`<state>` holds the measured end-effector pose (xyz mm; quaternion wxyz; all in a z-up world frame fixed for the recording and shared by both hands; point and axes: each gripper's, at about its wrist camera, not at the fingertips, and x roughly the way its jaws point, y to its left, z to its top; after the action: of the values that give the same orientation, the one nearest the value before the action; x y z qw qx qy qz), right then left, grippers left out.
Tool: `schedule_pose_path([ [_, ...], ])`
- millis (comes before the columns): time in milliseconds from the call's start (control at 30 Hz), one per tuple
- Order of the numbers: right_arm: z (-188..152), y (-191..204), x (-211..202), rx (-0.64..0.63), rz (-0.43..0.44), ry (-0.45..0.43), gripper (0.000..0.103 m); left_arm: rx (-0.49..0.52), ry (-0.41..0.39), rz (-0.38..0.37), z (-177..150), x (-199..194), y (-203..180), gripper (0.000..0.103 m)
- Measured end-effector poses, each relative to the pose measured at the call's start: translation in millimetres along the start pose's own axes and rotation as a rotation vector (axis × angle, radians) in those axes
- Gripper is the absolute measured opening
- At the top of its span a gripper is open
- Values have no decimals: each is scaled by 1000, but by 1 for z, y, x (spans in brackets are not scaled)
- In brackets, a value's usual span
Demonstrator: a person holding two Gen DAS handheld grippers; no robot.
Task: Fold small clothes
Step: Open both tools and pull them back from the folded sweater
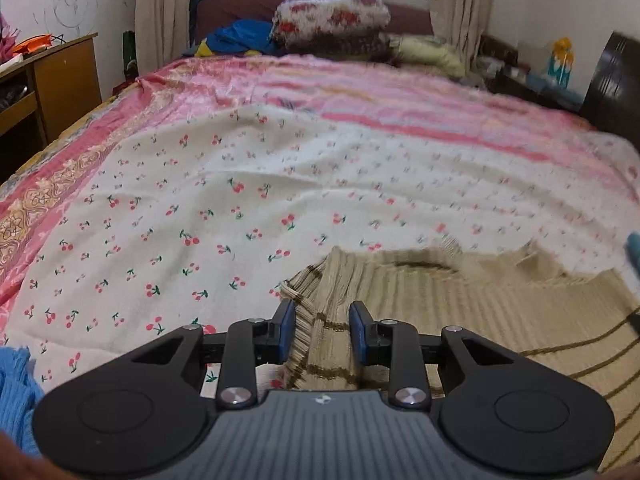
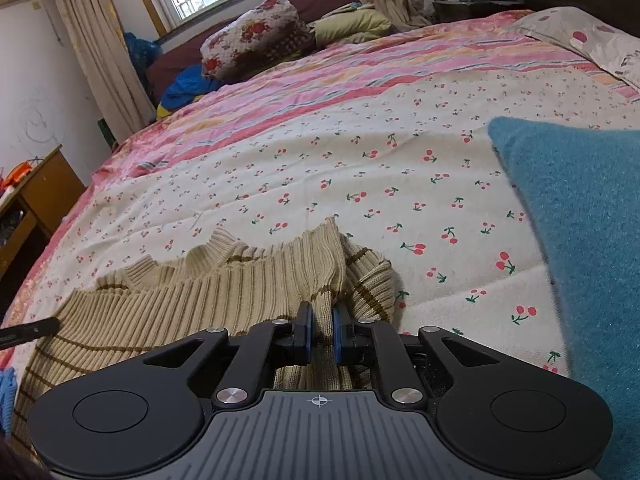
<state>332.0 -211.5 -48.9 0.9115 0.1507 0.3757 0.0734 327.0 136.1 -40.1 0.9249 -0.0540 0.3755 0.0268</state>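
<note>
Beige sweater (image 2: 200, 300), hem perhaps under tongs (image 2: 321, 330)

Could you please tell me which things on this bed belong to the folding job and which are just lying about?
Job:
- beige striped sweater
- left hand-held gripper
- right hand-held gripper

Lying about:
- teal blanket
- floral quilt
- blue garment
- wooden desk

Hand-held gripper (image 2: 321, 330) pinching sweater (image 2: 180, 304)
</note>
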Motion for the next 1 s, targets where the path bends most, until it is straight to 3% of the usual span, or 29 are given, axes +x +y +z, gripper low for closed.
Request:
schedule_pose_path([
  [100, 1, -1, -2, 8, 8, -2, 13, 10, -14, 15, -4, -3, -1, 22],
  [267, 5, -2, -10, 7, 24, -32, 9, -12, -79, 25, -5, -24, 5, 18],
  [533, 21, 8, -25, -8, 22, -129, 6, -77, -142, 24, 8, -30, 16, 17],
  [767, 5, -7, 10, -3, -71, -38, 6, -44, -64, 72, -14, 2, 14, 18],
  [1000, 10, -6, -7, 10, -48, -79, 13, -91, -92, 57, -11, -14, 22, 24],
])
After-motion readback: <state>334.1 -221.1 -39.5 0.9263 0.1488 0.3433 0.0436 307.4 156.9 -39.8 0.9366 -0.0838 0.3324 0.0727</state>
